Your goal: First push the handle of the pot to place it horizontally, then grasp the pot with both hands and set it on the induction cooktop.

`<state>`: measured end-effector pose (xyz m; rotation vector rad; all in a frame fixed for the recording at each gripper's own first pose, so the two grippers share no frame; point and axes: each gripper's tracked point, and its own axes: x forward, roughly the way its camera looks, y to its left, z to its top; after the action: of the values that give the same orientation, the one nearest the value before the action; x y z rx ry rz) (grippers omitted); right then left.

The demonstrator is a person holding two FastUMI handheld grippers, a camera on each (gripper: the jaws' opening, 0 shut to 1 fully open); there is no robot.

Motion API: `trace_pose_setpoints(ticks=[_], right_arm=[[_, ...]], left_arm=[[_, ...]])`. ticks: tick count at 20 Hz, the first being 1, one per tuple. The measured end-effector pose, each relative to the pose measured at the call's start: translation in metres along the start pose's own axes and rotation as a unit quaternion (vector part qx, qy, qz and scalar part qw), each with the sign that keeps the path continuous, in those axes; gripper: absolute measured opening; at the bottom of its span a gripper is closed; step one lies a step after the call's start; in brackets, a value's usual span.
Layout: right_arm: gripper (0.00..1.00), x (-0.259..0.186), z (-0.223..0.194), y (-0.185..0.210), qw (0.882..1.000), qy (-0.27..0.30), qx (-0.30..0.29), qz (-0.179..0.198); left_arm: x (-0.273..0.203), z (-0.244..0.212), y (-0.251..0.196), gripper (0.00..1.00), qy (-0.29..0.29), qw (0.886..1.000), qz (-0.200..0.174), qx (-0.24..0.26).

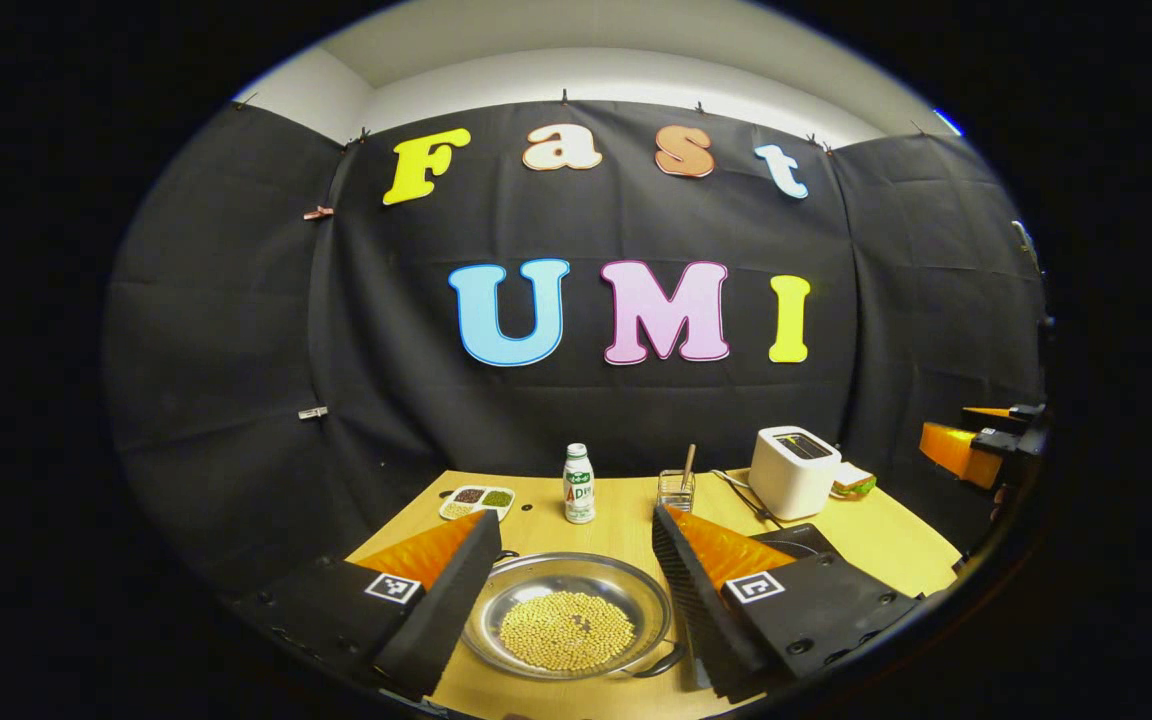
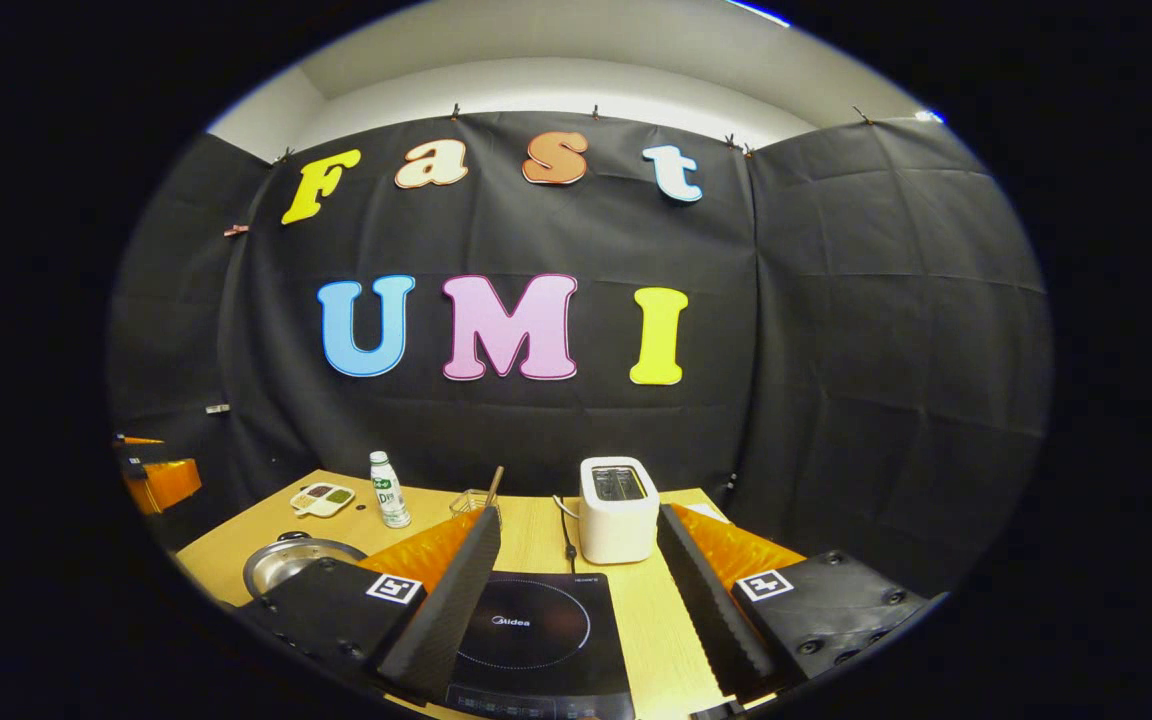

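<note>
Shiny metal pot, matt wooden table

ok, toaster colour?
White toaster, dark slots on top; clearest in the right gripper view, standing behind the cooktop.

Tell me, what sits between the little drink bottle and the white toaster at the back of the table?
A small clear container holding a stick, seen in the left gripper view between the bottle and the toaster.

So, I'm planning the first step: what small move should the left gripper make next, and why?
Probably lower the open left gripper toward the dark loop handle on the near rim of the shallow steel pot of yellow beans, ready to push it sideways. The pot sits untouched on the wooden table, beside the black induction cooktop.
</note>
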<state>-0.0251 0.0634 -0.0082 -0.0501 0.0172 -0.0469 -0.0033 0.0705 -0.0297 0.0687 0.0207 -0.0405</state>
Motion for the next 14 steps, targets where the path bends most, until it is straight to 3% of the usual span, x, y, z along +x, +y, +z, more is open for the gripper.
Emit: trace_pose_setpoints(ticks=[12,14], right_arm=[[0.98,-0.028,-0.009,0.035,0.999,0.019,-0.006,-0.027],[0.98,-0.029,-0.008,0.040,0.999,0.024,-0.005,-0.029]], left_arm=[[-0.001,-0.042,0.047,0.95,0.033,0.998,-0.050,-0.025],[-0.003,-0.049,0.053,0.90,0.040,0.997,-0.061,-0.023]])
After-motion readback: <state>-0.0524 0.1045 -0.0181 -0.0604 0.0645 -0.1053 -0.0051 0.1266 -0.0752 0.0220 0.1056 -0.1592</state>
